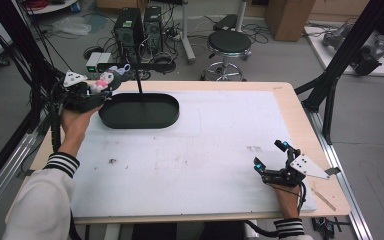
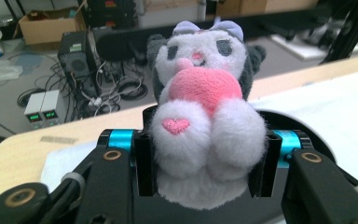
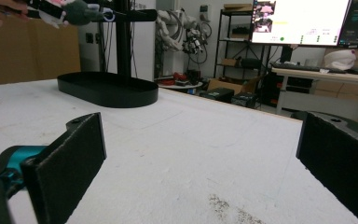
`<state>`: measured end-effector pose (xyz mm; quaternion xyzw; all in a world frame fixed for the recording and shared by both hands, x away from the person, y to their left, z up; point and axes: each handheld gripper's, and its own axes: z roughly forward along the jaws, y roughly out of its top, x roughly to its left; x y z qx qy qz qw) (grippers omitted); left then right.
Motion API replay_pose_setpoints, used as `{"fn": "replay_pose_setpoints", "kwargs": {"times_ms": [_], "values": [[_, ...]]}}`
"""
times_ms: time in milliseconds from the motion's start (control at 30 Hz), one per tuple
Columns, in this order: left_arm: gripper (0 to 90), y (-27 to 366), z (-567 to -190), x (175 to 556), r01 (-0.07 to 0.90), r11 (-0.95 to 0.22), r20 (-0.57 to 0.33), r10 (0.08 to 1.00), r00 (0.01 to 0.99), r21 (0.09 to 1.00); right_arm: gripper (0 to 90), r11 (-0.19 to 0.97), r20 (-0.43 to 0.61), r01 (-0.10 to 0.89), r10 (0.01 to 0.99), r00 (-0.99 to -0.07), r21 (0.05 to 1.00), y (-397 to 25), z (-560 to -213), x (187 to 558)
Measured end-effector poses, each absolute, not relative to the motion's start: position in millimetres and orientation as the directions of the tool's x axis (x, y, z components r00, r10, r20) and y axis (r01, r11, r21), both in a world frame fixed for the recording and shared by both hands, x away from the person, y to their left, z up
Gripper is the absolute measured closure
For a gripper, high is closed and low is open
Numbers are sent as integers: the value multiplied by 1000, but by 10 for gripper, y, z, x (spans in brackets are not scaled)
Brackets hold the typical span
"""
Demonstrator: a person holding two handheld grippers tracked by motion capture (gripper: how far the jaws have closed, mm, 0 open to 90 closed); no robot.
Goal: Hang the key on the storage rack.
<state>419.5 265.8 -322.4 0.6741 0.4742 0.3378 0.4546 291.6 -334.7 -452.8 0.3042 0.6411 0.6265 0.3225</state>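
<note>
A small plush toy [image 2: 205, 112], white and grey with a pink belly and a pink heart on one foot, sits squeezed between the two black jaws of my left gripper [image 2: 205, 170]. In the high view that left gripper [image 1: 96, 86] is lifted at the table's far left corner, just left of a black oval tray [image 1: 152, 117] with an upright post and crossbar [image 1: 138, 67]. My right gripper [image 1: 269, 157] rests low near the table's front right, its jaws wide open with nothing between them. In the right gripper view the plush toy [image 3: 74, 11] appears at top left beside the post [image 3: 122, 37].
A white mat [image 1: 190, 150] covers most of the wooden table. Beyond the far edge stand computer towers [image 1: 129, 27], cables and a black stool [image 1: 229, 42]. Black frame struts [image 1: 330, 80] rise at the right.
</note>
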Motion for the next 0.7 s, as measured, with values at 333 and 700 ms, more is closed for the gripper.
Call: {"fn": "replay_pose_setpoints", "kwargs": {"times_ms": [333,700], "values": [[552,2635,-3384,4241,367,-152,32,950,312,918,3,30,-32,-13,796,-605,999,-3355,-4529,2920],[552,2492,-3550,4418,387,-138,6,947,322,912,3,25,-24,-8,796,-604,1000,-3355,-4530,2921]]}}
